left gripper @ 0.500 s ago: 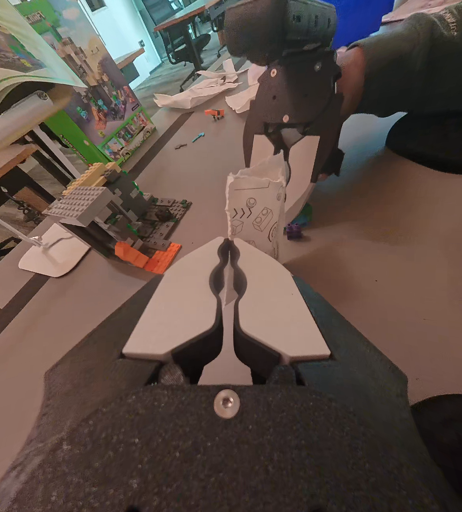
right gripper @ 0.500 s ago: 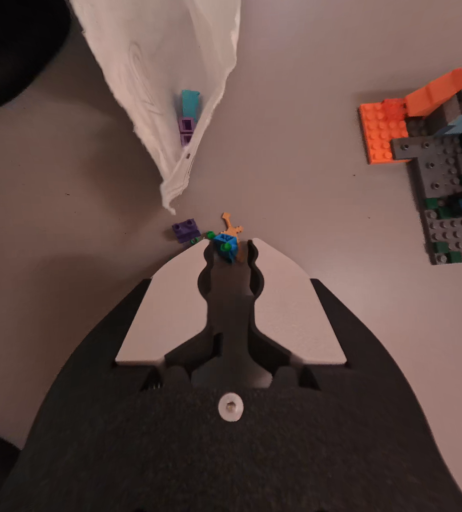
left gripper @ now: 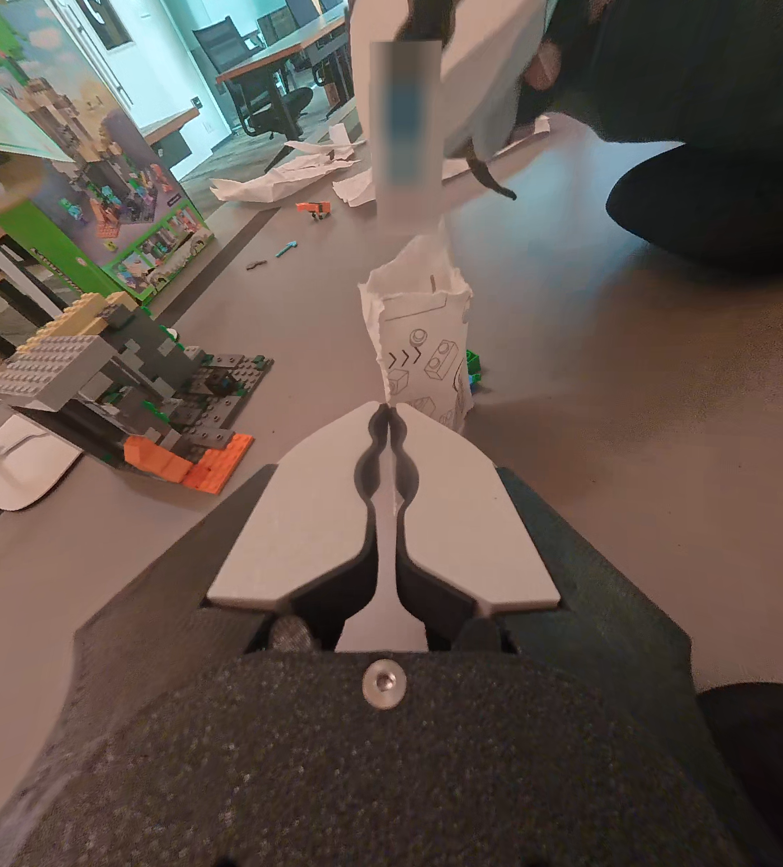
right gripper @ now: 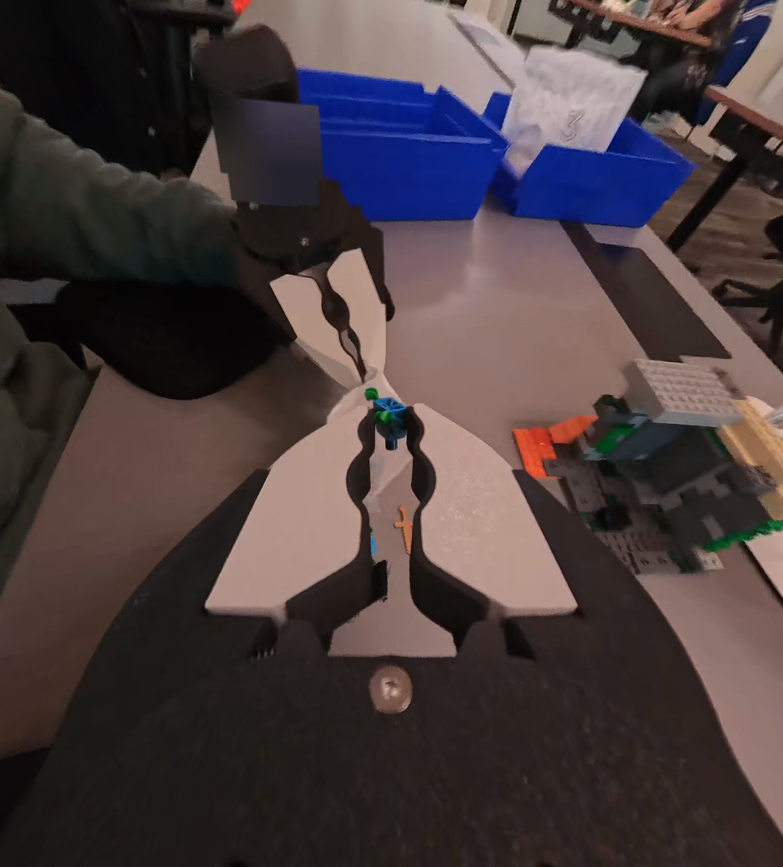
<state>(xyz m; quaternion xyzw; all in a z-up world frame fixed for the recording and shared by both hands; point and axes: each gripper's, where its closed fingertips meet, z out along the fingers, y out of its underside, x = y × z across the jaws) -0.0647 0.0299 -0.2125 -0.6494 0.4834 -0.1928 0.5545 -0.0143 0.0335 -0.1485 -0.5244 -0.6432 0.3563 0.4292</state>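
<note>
The left gripper [left gripper: 388, 409] has its fingers pressed together on a corner of a white paper bag [left gripper: 420, 352] printed with brick outlines, holding it upright with its torn mouth open at the top; the same pinch shows from the front in the right wrist view, where the fingertips meet on the paper. Small green pieces [left gripper: 473, 363] lie on the grey bench [left gripper: 614, 445] just beside the bag's far side.

The right gripper [right gripper: 389, 417] is narrowed on a small blue brick piece with green knobs [right gripper: 388, 415], both pads against its sides, raised above the bench and close to the bag. Below it, between its fingers, a tan toy sword [right gripper: 404, 528] lies on the bench surface.

A grey, tan and orange brick build [right gripper: 661, 469] stands toward the bench's right edge as the right wrist view sees it. Two blue bins [right gripper: 408, 159] sit at the far end, one holding a white bag. In the left wrist view, a green toy box [left gripper: 98, 187] stands by the left edge, with torn white paper [left gripper: 286, 178] farther along
</note>
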